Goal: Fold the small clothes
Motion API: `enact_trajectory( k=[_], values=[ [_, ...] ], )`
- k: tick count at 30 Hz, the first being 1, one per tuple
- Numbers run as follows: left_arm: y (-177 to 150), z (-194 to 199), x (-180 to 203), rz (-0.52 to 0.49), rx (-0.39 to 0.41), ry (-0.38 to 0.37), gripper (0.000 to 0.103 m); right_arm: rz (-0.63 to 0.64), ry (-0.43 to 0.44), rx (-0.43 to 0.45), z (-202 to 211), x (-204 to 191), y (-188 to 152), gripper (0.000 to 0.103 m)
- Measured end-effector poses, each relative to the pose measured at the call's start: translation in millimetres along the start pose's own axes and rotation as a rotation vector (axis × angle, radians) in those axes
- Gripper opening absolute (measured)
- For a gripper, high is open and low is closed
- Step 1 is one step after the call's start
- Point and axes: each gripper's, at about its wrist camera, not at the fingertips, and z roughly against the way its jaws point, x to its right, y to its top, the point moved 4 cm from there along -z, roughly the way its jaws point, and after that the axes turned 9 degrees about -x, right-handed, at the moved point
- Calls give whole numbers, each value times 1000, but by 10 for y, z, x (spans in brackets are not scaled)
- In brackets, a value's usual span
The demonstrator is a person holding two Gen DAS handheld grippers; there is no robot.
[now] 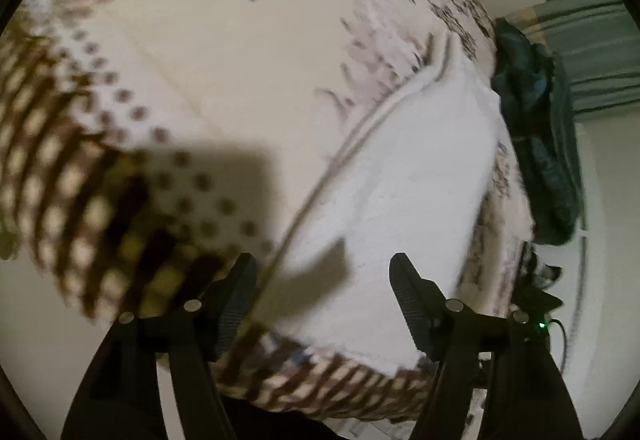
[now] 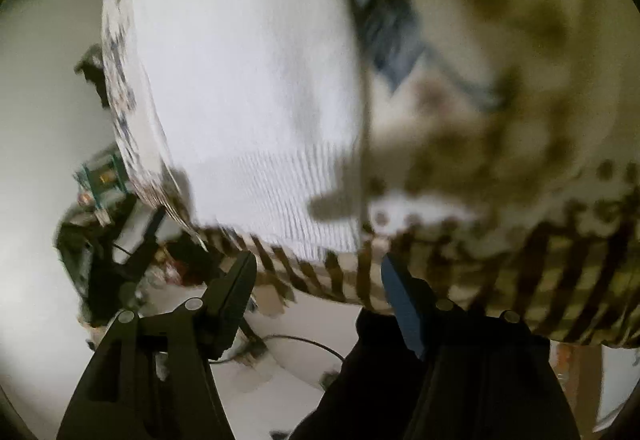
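**Both grippers stand open over a white knit, ready for the next fold**

The white garment (image 1: 404, 176) lies flat on a patterned cloth (image 1: 200, 60) that covers the work surface, along the cloth's near edge. In the right wrist view its ribbed hem (image 2: 288, 200) faces the tool. The left gripper (image 1: 324, 272) hovers with jaws spread and nothing between the pads; the right gripper (image 2: 318, 272) is likewise spread and empty, just short of the hem. A dark heap of clothing (image 1: 540, 128) sits beyond the garment's far side.

The step in hand appears to be taking a fresh hold for a fold. To do it well, each gripper should probably pinch only the garment's edge, not the cloth beneath, at matching points on the hem. Lifting both corners together and laying them evenly would keep the fold square. Both views are blurred, so whether the piece is already doubled over cannot be told.
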Motion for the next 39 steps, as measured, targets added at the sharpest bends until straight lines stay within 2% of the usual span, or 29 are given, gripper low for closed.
enact_trajectory(
  k=[4, 7, 11, 12, 13, 14, 15, 21, 27, 31, 33, 36, 38, 39],
  values=[
    [192, -379, 138, -80, -100, -45, 67, -57, 79, 30, -84, 116, 244, 70],
    [267, -639, 158, -121, -184, -48, 66, -100, 147, 31, -282, 174, 365, 70],
    [262, -752, 232, -173, -221, -70, 64, -147, 209, 58, -452, 89, 411, 71],
    [255, -761, 273, -189, -228, -55, 51, -157, 217, 69, -462, 57, 411, 69],
    [245, -765, 315, -201, -243, -44, 13, -164, 228, 78, -482, 29, 399, 57],
    [237, -760, 353, -208, -255, -47, 14, -175, 240, 76, -499, 6, 396, 28],
    [236, -721, 406, -211, -253, -35, 14, -190, 258, 71, -510, -18, 388, 19],
    [318, -366, 708, -203, -246, -61, 13, -194, 333, 100, -247, -287, 299, 15],
    [738, -22, 1201, -192, -200, -153, 13, -157, 454, 153, 332, -831, 365, 14],
    [1272, -28, 1627, -210, -154, -225, 13, -113, 525, 232, 887, -1270, 749, 14],
    [1676, -107, 1845, -216, -125, -258, 13, -89, 552, 289, 1242, -1485, 1160, 14],
    [2262, -346, 2158, -213, -105, -284, 16, -81, 546, 363, 1641, -1726, 1788, 14],
    [2622, -522, 2270, -177, -122, -328, 23, -103, 546, 394, 1929, -1809, 2374, 18],
    [2881, -662, 2360, -156, -122, -332, 30, -101, 532, 406, 2069, -1828, 2605, 19]
  ],
)
